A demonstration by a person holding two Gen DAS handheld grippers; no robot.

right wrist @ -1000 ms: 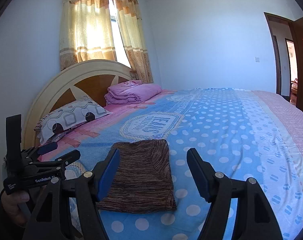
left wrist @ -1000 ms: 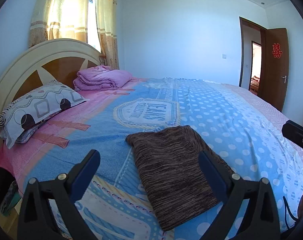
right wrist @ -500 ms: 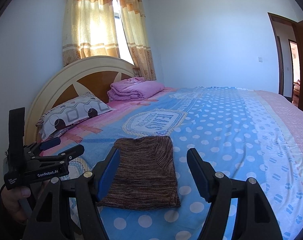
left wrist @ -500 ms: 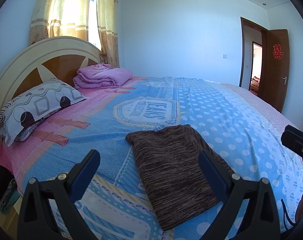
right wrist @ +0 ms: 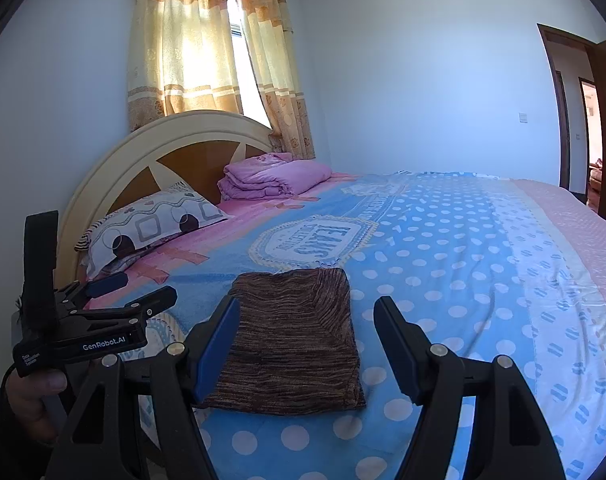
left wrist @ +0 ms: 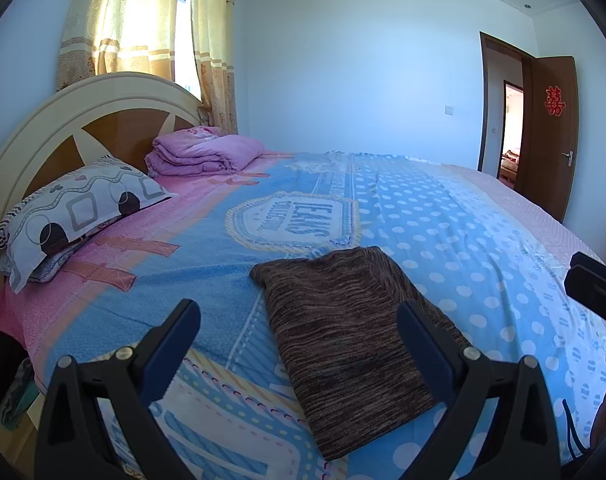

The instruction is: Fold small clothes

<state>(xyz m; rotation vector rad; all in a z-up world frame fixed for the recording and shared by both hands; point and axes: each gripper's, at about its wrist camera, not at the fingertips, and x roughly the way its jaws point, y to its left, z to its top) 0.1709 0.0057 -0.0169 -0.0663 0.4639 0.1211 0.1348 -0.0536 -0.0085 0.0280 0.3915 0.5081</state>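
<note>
a brown knit garment with fine streaky stripes lies folded into a flat rectangle on the bed, near its front edge. the bedspread's badge reads "texas collection". left tongs and right tongs hover spread wide, empty; "genrobot.ai" marks the left one.

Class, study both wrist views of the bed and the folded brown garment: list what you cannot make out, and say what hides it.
1. Garment type and layers: folded, underside hidden in both views.
2. Its near right edge: left wrist view, behind the left tongs' finger.
3. Its near left corner: right wrist view, behind the right tongs' finger.
4. Right tongs: left wrist view, cut off by the right edge.
5. Red door sign: too small to read.
</note>
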